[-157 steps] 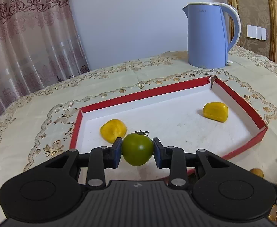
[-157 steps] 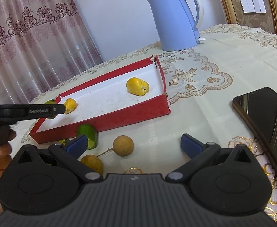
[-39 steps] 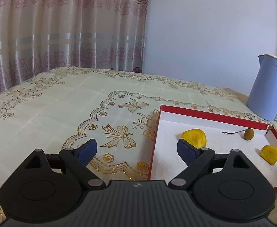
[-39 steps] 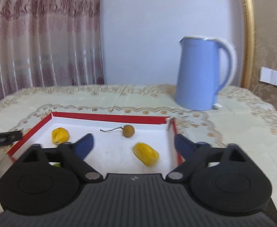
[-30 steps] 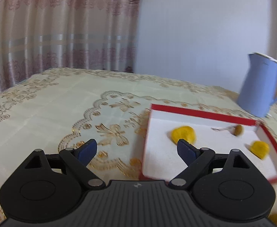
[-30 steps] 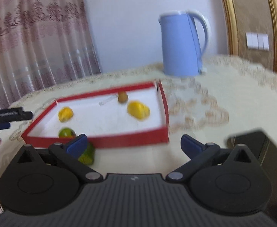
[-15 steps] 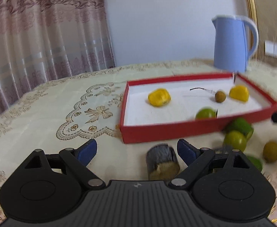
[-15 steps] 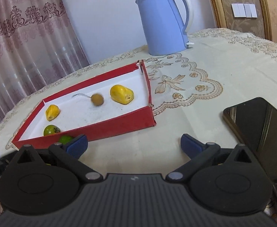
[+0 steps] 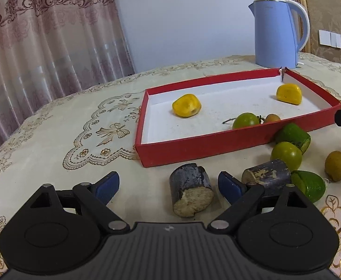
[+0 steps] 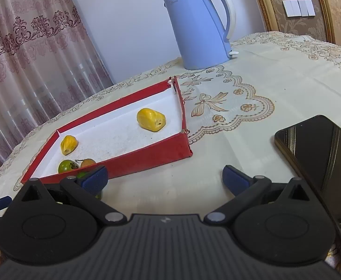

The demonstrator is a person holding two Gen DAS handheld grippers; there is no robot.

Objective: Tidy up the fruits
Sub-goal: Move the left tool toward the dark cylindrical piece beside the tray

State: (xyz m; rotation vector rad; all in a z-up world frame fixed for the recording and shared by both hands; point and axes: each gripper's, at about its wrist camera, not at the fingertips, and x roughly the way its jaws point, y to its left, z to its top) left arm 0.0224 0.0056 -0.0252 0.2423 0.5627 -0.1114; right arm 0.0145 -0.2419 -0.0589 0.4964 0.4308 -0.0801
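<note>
While both grippers hang low over the tablecloth (image 9: 42, 126), I see my left gripper (image 9: 168, 185) spread wide and gripping nothing. Between its fingers, nearer the right one, a dark cane piece (image 9: 190, 193) lies on the cloth with its pale cut end facing me; neither pad touches it. Just behind the right fingertip lies a second cane piece (image 9: 267, 175). Right of that sit a cut green fruit (image 9: 310, 183), a round green fruit (image 9: 286, 155), a green chunk (image 9: 293, 135) against the tray wall, and a small brown fruit (image 9: 336, 165) at far right.

Straight ahead of the left gripper stands the red tray (image 9: 217, 143). Inside it I count two yellow fruits, one left (image 9: 186, 105) and one at the far right corner (image 9: 289, 93), plus a green tomato (image 9: 245, 120) and a small tan fruit (image 9: 272, 117) close together by the near wall.

My right gripper (image 10: 164, 179) is likewise released, with only bare cloth between its fingers. Its tray view lies ahead and left; a black phone (image 10: 319, 154) lies to its right, and a blue kettle (image 10: 200, 25) stands well beyond
</note>
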